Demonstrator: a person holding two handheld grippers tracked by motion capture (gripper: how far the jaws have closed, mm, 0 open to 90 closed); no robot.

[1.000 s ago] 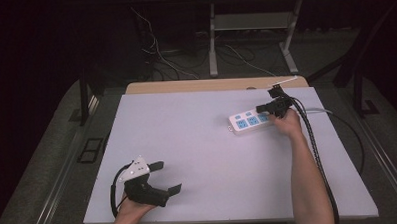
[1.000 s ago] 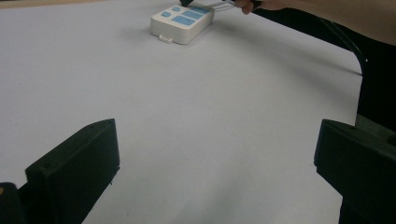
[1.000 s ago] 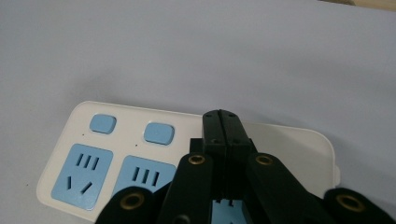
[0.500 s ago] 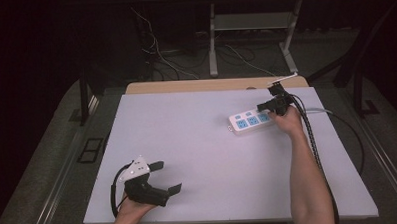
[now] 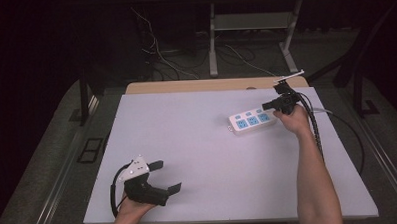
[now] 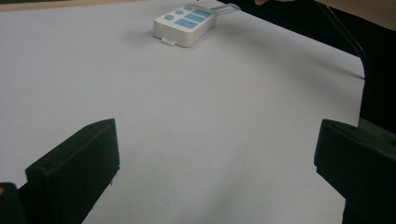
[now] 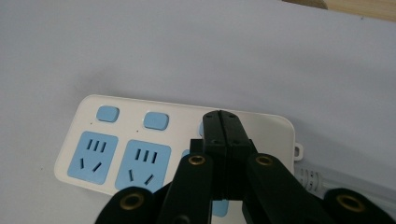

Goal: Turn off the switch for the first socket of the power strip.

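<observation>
Pressing one of the little blue buttons (image 7: 156, 120) on the power strip (image 5: 253, 121) looks like the job right now, though nobody has said so. The right gripper (image 7: 220, 122) has its two black jaws squeezed flat together with nothing between them, and the joined tip sits over the third button at the cable end of the strip. I cannot tell if the tip is touching it. To do this well, the tip should go straight down on the middle of the button, slow and gentle, so the light strip does not slide away on the smooth table (image 5: 202, 142). A push from the side would likely make it skid. The power strip lies flat near the far right part of the table, with its white cord (image 7: 322, 179) going off to the right. It is a long white plastic box with round corners, smooth and a bit shiny, with three blue sockets (image 7: 92, 157) in a row and small blue buttons above them. The left gripper (image 5: 164, 177) rests near the front left of the table, well apart from the strip, with its jaws spread wide and holding nothing. The table top is plain, pale and flat.
</observation>
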